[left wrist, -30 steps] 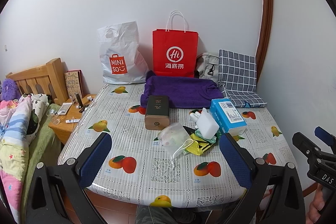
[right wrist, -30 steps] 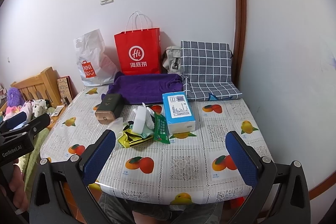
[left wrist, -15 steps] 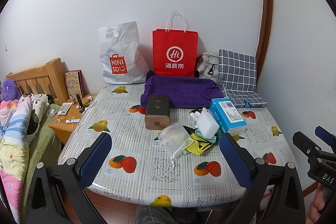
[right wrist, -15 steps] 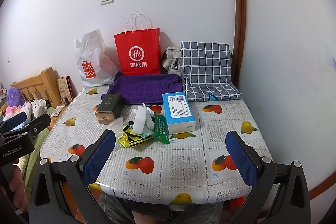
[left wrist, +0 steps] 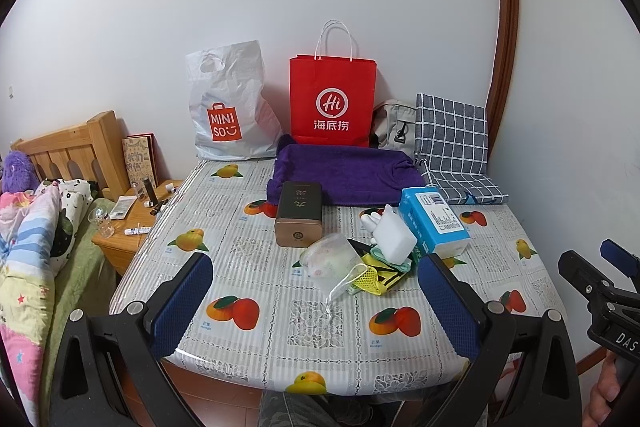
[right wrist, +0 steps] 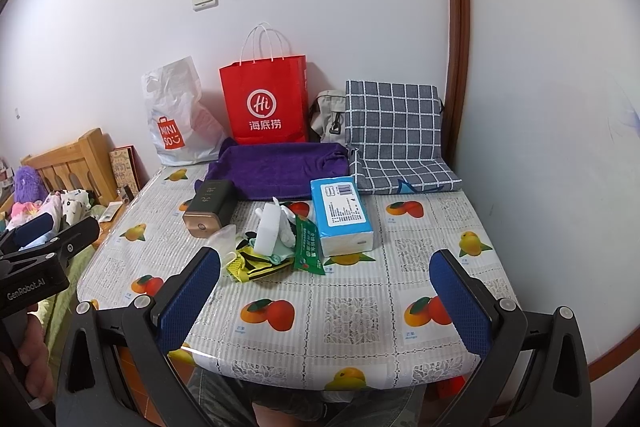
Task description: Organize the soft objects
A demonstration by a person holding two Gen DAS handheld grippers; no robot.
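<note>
Both tools, left (left wrist: 316, 303) and right (right wrist: 324, 293), hung spread and empty off the desk (left wrist: 344, 331) edge; soft pile (left wrist: 376, 267) mid-desk, purple towel (left wrist: 344, 171) behind; likely snag: dragging the leaning white block (left wrist: 394, 237) along.

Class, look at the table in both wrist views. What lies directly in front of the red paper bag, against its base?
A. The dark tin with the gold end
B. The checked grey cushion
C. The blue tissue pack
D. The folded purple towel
D: the folded purple towel lies flat against the base of the red paper bag, while the pack, tin and cushion sit elsewhere on the table.
</note>
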